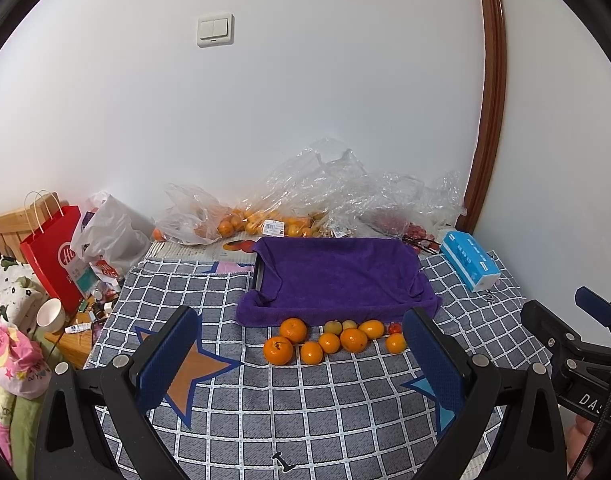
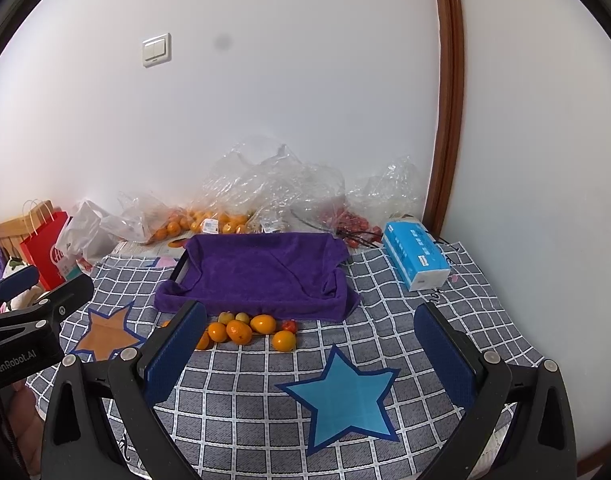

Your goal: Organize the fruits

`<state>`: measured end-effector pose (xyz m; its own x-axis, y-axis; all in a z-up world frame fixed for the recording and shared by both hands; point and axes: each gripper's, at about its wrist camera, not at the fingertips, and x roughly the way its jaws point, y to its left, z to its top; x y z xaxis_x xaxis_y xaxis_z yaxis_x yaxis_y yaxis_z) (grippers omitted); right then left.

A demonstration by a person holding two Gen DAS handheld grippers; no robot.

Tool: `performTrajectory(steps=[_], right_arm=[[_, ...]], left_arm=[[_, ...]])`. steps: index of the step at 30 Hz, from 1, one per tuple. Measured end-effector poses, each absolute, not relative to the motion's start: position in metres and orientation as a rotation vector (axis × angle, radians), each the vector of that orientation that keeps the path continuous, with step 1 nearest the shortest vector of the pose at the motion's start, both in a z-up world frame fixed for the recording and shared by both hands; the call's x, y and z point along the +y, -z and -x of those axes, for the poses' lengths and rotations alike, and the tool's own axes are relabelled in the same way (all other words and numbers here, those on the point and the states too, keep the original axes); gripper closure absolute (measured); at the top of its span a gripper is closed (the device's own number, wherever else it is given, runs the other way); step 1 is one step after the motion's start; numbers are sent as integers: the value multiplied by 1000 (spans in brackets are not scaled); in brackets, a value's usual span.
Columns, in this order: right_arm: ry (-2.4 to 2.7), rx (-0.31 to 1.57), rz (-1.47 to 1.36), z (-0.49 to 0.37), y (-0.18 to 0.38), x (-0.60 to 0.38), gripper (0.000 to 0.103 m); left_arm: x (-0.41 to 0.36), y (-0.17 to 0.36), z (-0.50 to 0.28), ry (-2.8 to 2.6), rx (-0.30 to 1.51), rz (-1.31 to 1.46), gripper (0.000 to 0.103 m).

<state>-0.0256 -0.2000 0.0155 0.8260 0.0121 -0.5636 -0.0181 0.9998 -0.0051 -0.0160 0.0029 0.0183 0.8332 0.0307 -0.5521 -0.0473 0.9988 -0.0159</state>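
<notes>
Two hand-held grippers, the left gripper (image 1: 301, 354) and the right gripper (image 2: 309, 346), hover over a grey checked bedspread (image 1: 305, 400) with their blue-padded jaws spread wide and nothing between them. A tray draped in a purple towel (image 1: 337, 276) lies on the bedspread and holds no fruit. The loose fruits sit on the bedspread just beside the tray's near edge: a cluster of mandarins (image 1: 317, 342), two small yellowish-green fruits (image 1: 339, 326) and one small red fruit (image 1: 394, 328). Behind the tray, against the white wall, clear plastic bags (image 1: 317, 196) hold more oranges (image 1: 261, 222), one bag bearing a white barcode label (image 1: 274, 227) too small to read; a further bag holds red fruits (image 2: 355, 222). A blue tissue pack (image 2: 415, 258) with illegible print lies to the tray's right. A red paper bag (image 1: 57, 256) carries a partly visible white logo. The left view alone shows a white cup (image 1: 51, 314), floral bedding (image 1: 13, 292) and the letters "DAS" on the right gripper's body; the right view alone shows "GenRobot.AI" on the left gripper's body and a blue star (image 2: 345, 398) printed on the bedspread in full
</notes>
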Motion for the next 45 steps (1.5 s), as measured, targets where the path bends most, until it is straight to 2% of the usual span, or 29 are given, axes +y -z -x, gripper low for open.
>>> performTrajectory(steps=[32,41,45], right_arm=[[4,587,33,18,-13,-196,1],[6,604,26,-16,18,-203,1],[-36,711,9,-45,49,-202,1]], left_arm=[[6,-17,6,-56,582,44,1],[35,14,-27,-102,647,78,1],[51,38,-45,-111,705,87,1]])
